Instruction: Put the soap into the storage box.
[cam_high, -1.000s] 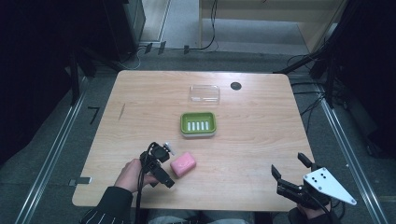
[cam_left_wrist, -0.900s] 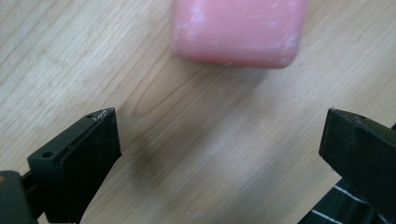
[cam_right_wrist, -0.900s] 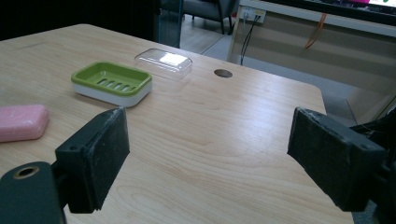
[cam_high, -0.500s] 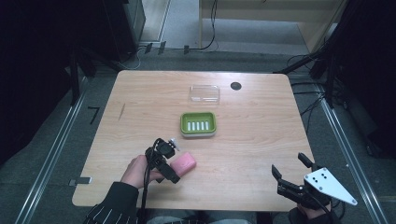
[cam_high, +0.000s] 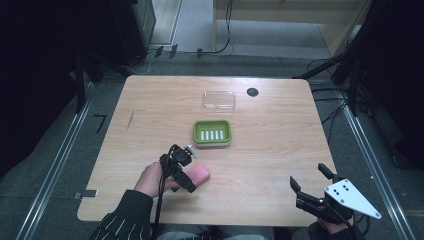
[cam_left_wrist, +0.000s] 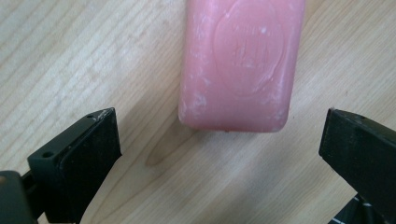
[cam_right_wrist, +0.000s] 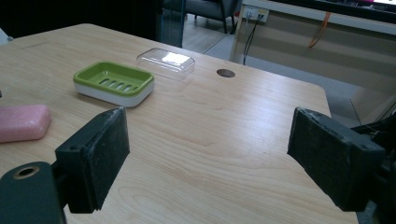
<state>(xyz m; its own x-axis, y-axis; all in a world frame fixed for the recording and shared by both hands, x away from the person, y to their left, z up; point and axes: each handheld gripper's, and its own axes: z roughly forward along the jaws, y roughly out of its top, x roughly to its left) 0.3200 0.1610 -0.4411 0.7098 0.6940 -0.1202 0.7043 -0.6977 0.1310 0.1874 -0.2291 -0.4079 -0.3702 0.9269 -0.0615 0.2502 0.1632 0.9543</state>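
Observation:
A pink bar of soap (cam_high: 200, 173) (cam_left_wrist: 240, 60) (cam_right_wrist: 22, 122) lies flat on the wooden table (cam_high: 270, 145), near its front left. My left gripper (cam_high: 187, 172) (cam_left_wrist: 219, 144) hovers right at the soap's near end, open, its jaws wider than the bar and not touching it. A green soap dish (cam_high: 212, 132) (cam_right_wrist: 114, 82) with a slotted insert sits at the table's middle. Behind it rests a clear plastic lid (cam_high: 219, 100) (cam_right_wrist: 166, 60). My right gripper (cam_high: 313, 184) (cam_right_wrist: 210, 158) is open at the front right edge, holding nothing.
A round cable hole (cam_high: 252, 92) (cam_right_wrist: 226, 73) is set in the table behind the lid. Dark racks and cables stand around the table on the floor. The table's right half is bare wood.
My left gripper has moved right and closed in on the pink soap, its jaws now at the bar's end. The right gripper has stayed put.

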